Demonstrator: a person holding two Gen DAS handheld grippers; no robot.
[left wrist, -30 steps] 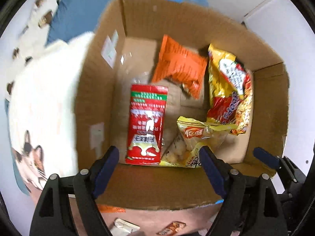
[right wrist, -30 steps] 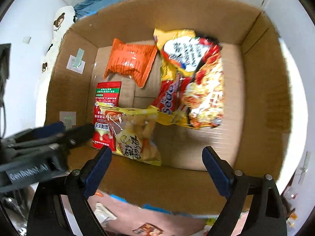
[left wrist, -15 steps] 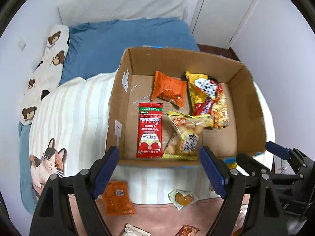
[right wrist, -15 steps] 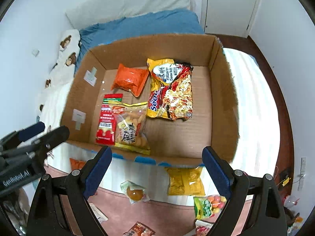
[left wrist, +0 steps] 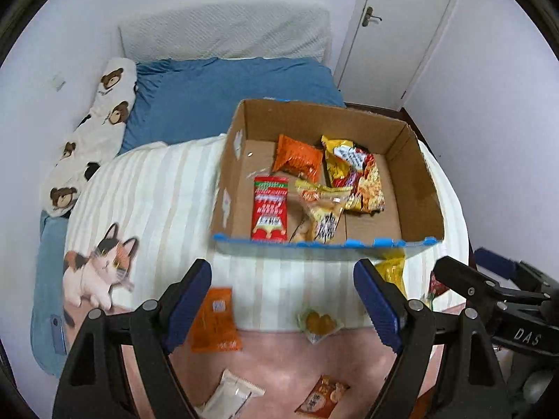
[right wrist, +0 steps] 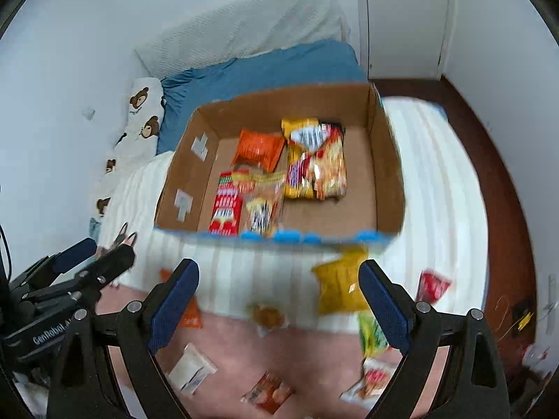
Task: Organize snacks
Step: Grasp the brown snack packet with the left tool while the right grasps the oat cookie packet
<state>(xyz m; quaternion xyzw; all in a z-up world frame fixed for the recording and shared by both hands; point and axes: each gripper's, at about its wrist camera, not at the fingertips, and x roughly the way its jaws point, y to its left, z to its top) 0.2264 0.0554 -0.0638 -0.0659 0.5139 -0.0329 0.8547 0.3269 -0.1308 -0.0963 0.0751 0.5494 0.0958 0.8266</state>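
Note:
A cardboard box (left wrist: 415, 174) (right wrist: 387, 174) stands on the bed and holds an orange packet (left wrist: 297, 155), a red packet (left wrist: 269, 207), a clear yellow biscuit bag (left wrist: 323, 211) and a yellow noodle pack (left wrist: 356, 174). Loose snacks lie on the blanket in front of the box: an orange packet (left wrist: 215, 319), a small clear pack (left wrist: 318, 321), a white pack (left wrist: 232, 392), a yellow bag (right wrist: 339, 284) and a red packet (right wrist: 433, 284). My left gripper (left wrist: 283, 302) is open and empty, back from the box. My right gripper (right wrist: 279, 302) is open and empty, beside it.
The bed has a striped cream blanket with a cat print (left wrist: 97, 269), a pink blanket part (left wrist: 279, 366), a blue sheet (left wrist: 227, 87) and a bear-print pillow (left wrist: 91, 132). A white door (left wrist: 401, 28) and wooden floor (right wrist: 506, 209) are at the right.
Both grippers have pulled back and up from inside the box, so the bed and the loose snacks in front of the box now show. Both stay open.

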